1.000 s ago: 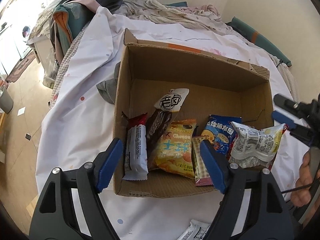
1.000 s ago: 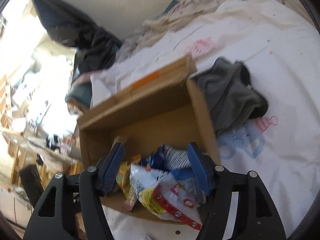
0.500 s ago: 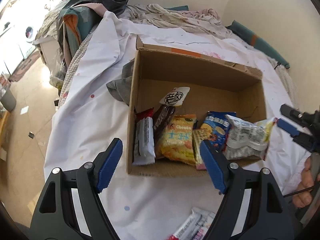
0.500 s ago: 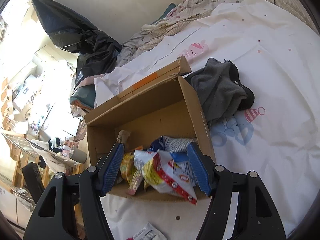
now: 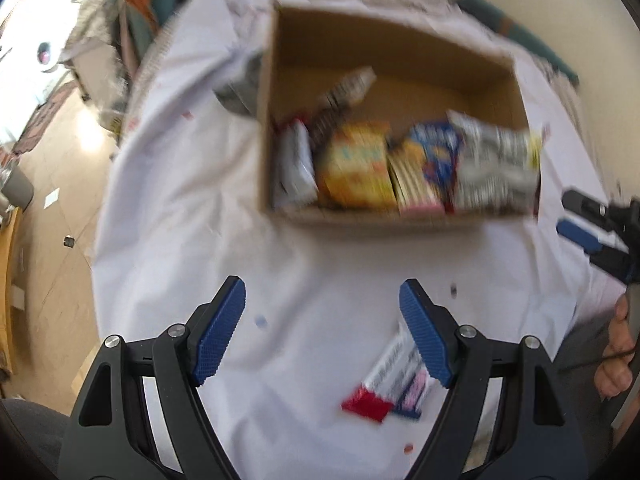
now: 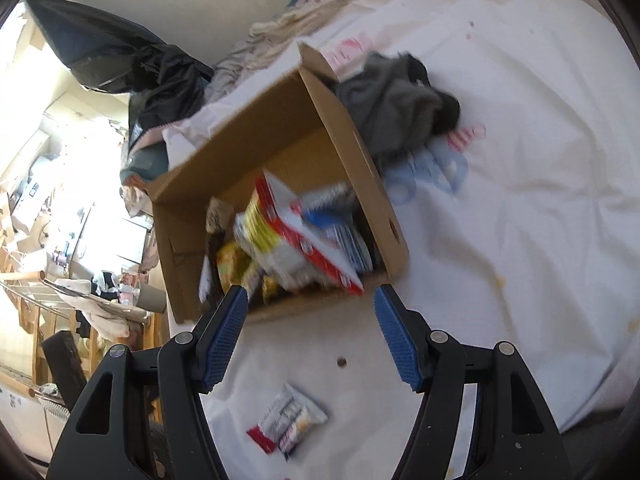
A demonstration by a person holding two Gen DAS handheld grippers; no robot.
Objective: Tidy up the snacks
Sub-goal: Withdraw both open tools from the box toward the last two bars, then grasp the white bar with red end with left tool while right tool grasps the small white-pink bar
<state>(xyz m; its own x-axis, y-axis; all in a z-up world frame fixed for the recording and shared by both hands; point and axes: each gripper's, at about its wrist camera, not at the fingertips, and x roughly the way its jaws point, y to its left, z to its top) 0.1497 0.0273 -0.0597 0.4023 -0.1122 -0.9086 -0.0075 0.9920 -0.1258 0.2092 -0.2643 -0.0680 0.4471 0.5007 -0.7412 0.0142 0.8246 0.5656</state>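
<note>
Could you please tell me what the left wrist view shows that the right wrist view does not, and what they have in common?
Only the left wrist view shows the right tongs and the hand holding them. Only the right wrist view shows the grey garment beside the cardboard box in full, plus the black bag. Both show the box of snacks and one loose snack packet on the white sheet.

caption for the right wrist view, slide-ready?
Open right gripper above white sheet, cardboard box of snacks ahead, one loose snack packet below.
</note>
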